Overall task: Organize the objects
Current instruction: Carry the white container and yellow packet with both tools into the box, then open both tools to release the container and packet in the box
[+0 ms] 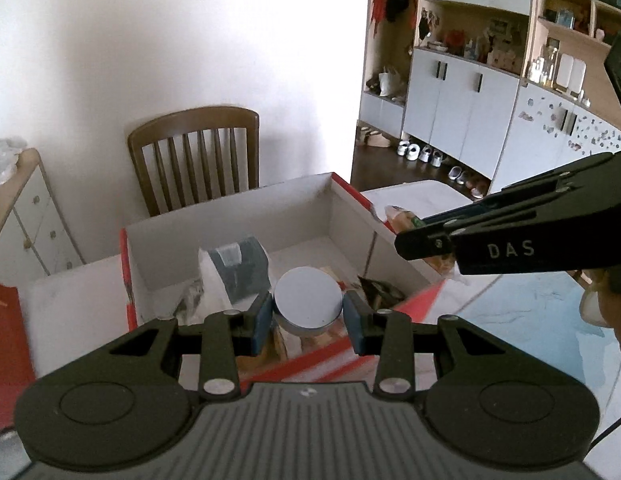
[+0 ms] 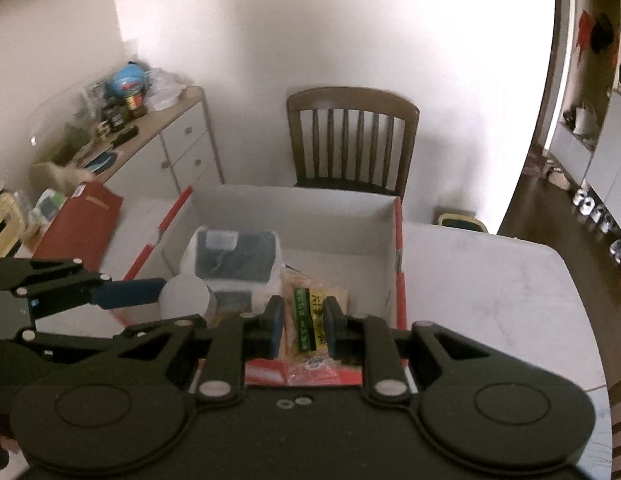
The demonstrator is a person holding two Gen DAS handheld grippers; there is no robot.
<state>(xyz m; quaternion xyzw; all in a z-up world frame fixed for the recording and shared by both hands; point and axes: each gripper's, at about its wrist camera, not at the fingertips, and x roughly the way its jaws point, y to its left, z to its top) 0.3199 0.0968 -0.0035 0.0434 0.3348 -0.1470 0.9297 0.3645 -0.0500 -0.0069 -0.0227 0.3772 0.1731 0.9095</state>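
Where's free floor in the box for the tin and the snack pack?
Free: the box floor's far right corner, between the back wall, the right wall and the grey-white device. Also bare tabletop right of the box. Crowded: the near-left floor, with the device and wrappers. The left gripper holds the round tin; the right gripper the snack pack.

Your left hand-held gripper [image 1: 308,318] tilts downward, its pads clamped on a round tin [image 1: 308,300]. Your right hand-held gripper [image 2: 300,326] tilts downward too, pinching a snack packet [image 2: 306,320].
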